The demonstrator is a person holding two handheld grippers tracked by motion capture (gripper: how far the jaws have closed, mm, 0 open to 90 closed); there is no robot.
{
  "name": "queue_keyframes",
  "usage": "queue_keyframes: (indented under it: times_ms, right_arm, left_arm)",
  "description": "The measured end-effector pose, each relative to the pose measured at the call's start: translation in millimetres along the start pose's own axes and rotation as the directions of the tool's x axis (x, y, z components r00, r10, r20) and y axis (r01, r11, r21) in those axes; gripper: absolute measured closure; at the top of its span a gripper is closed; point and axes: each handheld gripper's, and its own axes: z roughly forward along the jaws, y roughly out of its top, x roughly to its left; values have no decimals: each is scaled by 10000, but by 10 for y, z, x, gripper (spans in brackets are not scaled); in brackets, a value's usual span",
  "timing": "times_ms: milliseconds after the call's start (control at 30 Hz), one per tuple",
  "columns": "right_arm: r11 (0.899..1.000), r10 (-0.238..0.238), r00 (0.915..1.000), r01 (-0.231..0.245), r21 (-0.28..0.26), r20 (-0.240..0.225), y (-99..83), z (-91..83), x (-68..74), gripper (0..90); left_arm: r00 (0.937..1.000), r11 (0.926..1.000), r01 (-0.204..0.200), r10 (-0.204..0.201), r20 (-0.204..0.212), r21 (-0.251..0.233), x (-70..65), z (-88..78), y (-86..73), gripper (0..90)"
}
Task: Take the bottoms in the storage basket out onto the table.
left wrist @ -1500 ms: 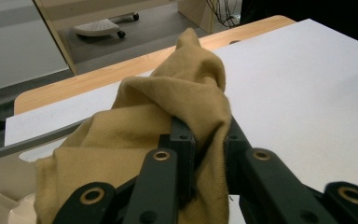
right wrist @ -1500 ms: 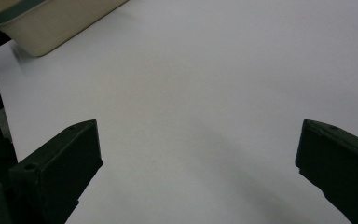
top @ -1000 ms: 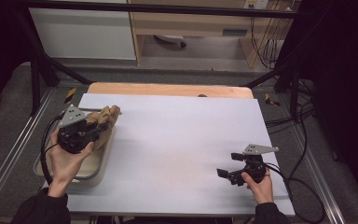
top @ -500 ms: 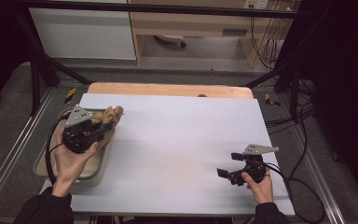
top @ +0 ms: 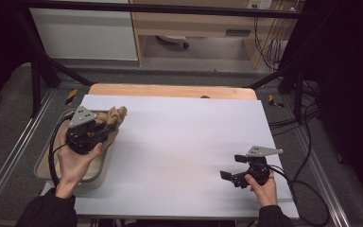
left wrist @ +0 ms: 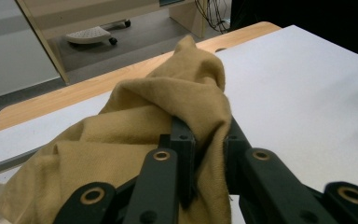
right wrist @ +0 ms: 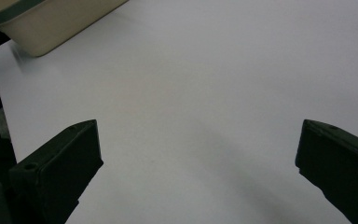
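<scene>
A tan cloth [left wrist: 168, 116], soft and bunched into folds, is pinched between the closed jaws of the left gripper [left wrist: 205, 154]. In the high view the cloth [top: 113, 117] hangs above the far end of the beige bin [top: 45, 165], which sits at the left edge of the white surface [top: 179, 142], and one peak of fabric pokes out over that edge. Over on the near right, the right gripper [top: 229, 176] rests low on the surface, jaws spread wide with nothing between them. Between the two grippers there's a broad bare stretch of white, and a wooden strip [top: 170, 91] runs along the far edge.
</scene>
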Motion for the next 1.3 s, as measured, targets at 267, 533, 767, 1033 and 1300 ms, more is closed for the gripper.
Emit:
queue_keyframes:
  times_ms: [267, 533, 767, 1033, 1300]
  right_arm:
    - [10000, 11, 10000, -11, -6, 4, 0, 0, 2, 7]
    - [10000, -1, 10000, 1, 5, -3, -1, 1, 1, 7]
    - [10000, 0, 10000, 0, 8, -14, -1, 1, 2, 7]
    - [10000, -8, 10000, 8, 5, -7, 0, 1, 1, 7]
    - [10000, 17, 10000, -17, -9, -16, 1, -4, 4, 7]
  left_arm:
    - [9999, 10000, -39, 40, 106, -90, -55, 34, 28, 797]
    - [9999, 9998, -86, 88, 129, -164, -91, 55, 43, 797]
    - [9998, 9995, -130, 133, 114, -303, -133, 60, 73, 797]
    - [9998, 9994, -132, 137, 150, -311, -163, 82, 82, 797]
    - [9995, 9991, -199, 208, 238, -369, -218, 107, 114, 797]
